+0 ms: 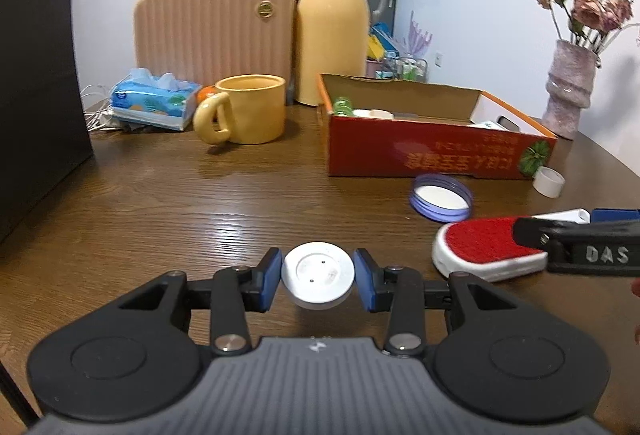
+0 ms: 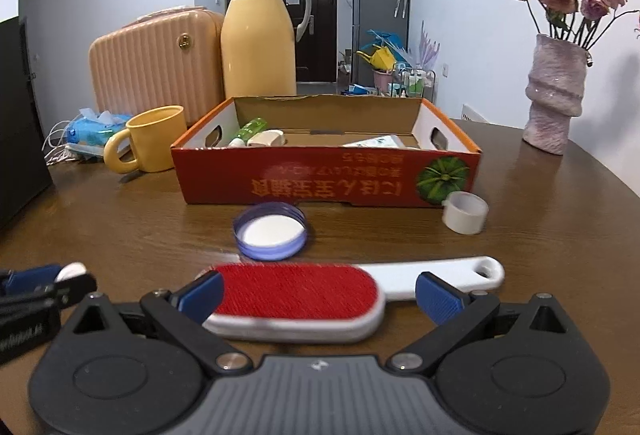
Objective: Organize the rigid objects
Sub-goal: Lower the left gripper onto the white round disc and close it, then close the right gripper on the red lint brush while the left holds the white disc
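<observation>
My left gripper [image 1: 318,275] is shut on a white round disc [image 1: 318,271], its blue pads against the disc's two sides just above the brown table [image 1: 200,203]. A red-faced lint brush [image 2: 292,295] with a white handle lies flat on the table. My right gripper [image 2: 318,297] stands open around it, fingers wide on either side. A purple lid [image 2: 272,231] and a white tape roll [image 2: 466,213] lie in front of the orange cardboard box [image 2: 320,179], which holds a few small items. In the left wrist view the brush [image 1: 480,245] sits at the right.
A yellow mug [image 1: 248,109], a yellow thermos jug [image 1: 332,31], a pink ribbed case [image 1: 208,31] and a tissue pack [image 1: 156,99] stand behind. A pink vase [image 2: 554,91] with dried roses is at the far right. A black upright object [image 1: 36,75] lines the left side.
</observation>
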Motion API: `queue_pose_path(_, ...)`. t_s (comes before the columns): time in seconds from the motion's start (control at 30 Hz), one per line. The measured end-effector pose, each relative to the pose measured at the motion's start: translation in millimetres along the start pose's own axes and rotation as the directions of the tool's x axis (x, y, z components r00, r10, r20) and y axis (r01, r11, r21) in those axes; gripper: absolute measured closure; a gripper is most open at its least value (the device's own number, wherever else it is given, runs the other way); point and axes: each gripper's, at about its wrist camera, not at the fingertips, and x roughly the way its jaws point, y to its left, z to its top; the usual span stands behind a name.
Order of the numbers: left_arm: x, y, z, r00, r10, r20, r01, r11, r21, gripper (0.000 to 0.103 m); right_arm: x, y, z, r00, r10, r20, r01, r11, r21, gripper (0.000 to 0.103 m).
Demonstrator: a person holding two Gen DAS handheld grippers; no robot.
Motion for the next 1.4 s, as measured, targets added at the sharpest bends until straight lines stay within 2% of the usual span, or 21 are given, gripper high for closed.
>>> queue_pose_path(0.2, 4.1, 18.1, 2.9, 1.000, 0.016, 0.006, -0.016, 0.999, -0.035, 0.063, 28.0, 18.4, 16.9, 0.998, -0.064, -0.018, 0.064, 0.998, 0.021, 0.001)
queue_pose_path(0.37, 3.6, 26.6, 0.7, 1.000, 0.017, 0.004, -0.017, 0.999, -0.052, 0.063, 48.6, 32.4, 13.7, 0.987, -0.148, -0.056, 0.145, 0.988, -0.047, 0.001)
queue_pose_path(0.43, 3.5, 29.6, 0.2, 1.000, 0.013, 0.003, -0.013, 0.998, -0.060, 0.063, 42.7, 32.1, 7.4, 0.989, -0.145, -0.033, 0.143, 0.988, -0.058, 0.001)
queue_pose_path(0.77, 2.9, 25.7, -2.0, 1.000, 0.008, 0.003, -0.008, 0.999, -0.045, 0.063, 5.9, 7.8, -16.0, 0.990, -0.136, -0.023, 0.132, 0.983, -0.126, 0.001)
queue_pose_path(0.9, 3.5, 23.0, -2.7, 1.000, 0.015, 0.001, -0.015, 0.999, -0.037, 0.063, -1.7, -5.0, -19.8, 0.991, -0.132, -0.033, 0.129, 0.987, -0.092, 0.001)
queue_pose_path(1.1, 3.3, 21.8, -3.8, 1.000, 0.023, 0.001, -0.023, 0.999, -0.032, 0.063, 0.6, -12.1, -6.1, 0.999, -0.043, -0.024, 0.045, 0.995, 0.092, 0.001)
queue_pose_path(1.27, 3.0, 23.9, -4.1, 1.000, 0.021, 0.001, -0.021, 0.999, -0.046, 0.063, 29.2, 4.0, 8.7, 0.992, -0.095, -0.084, 0.105, 0.987, 0.124, 0.001)
queue_pose_path(1.4, 4.0, 25.4, -4.2, 1.000, 0.008, -0.008, -0.008, 0.999, -0.051, 0.063, 46.2, 10.7, 1.0, 0.983, -0.111, -0.149, 0.127, 0.987, 0.101, 0.001)
